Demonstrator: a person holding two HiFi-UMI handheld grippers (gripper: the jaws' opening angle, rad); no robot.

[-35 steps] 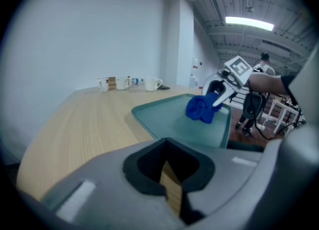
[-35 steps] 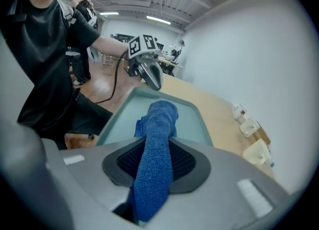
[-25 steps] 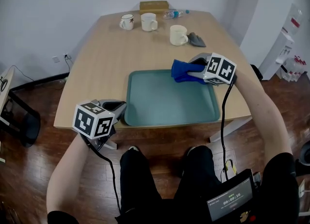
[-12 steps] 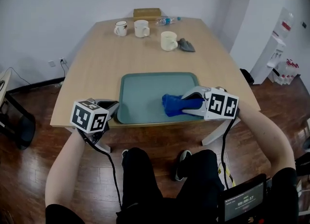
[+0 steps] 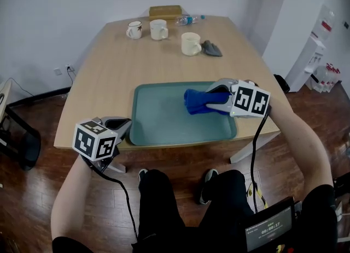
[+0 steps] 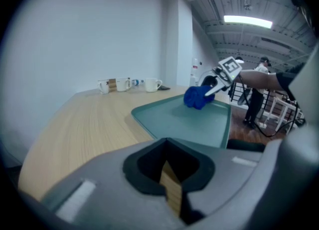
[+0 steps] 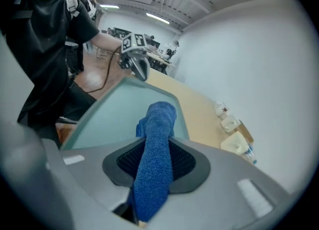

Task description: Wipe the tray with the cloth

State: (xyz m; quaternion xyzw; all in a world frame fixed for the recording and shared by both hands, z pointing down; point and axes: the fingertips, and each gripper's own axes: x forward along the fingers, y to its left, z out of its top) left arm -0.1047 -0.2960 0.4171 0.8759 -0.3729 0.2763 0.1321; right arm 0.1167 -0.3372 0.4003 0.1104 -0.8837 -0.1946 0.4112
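A teal tray point(image 5: 164, 118) lies on the wooden table near its front edge. My right gripper point(image 5: 214, 97) is shut on a folded blue cloth point(image 5: 198, 101) and presses it onto the tray's right half. In the right gripper view the cloth point(image 7: 157, 154) runs between the pads out over the tray point(image 7: 119, 114). My left gripper point(image 5: 124, 121) hovers at the table's front edge, just left of the tray's near-left corner. It is shut with nothing in it point(image 6: 172, 184). From the left gripper view the cloth point(image 6: 197, 97) shows on the tray's point(image 6: 199, 124) far side.
At the table's far end stand three mugs point(image 5: 134, 29) point(image 5: 158, 29) point(image 5: 190, 44), a grey rag point(image 5: 210, 48), a brown box point(image 5: 165, 11) and a lying bottle point(image 5: 188, 20). A cable hangs from each gripper. People stand in the room's background.
The right gripper dragged the cloth from the tray's far right corner toward the near edge, then back up to the right middle. The left gripper stayed by the tray's near-left corner.
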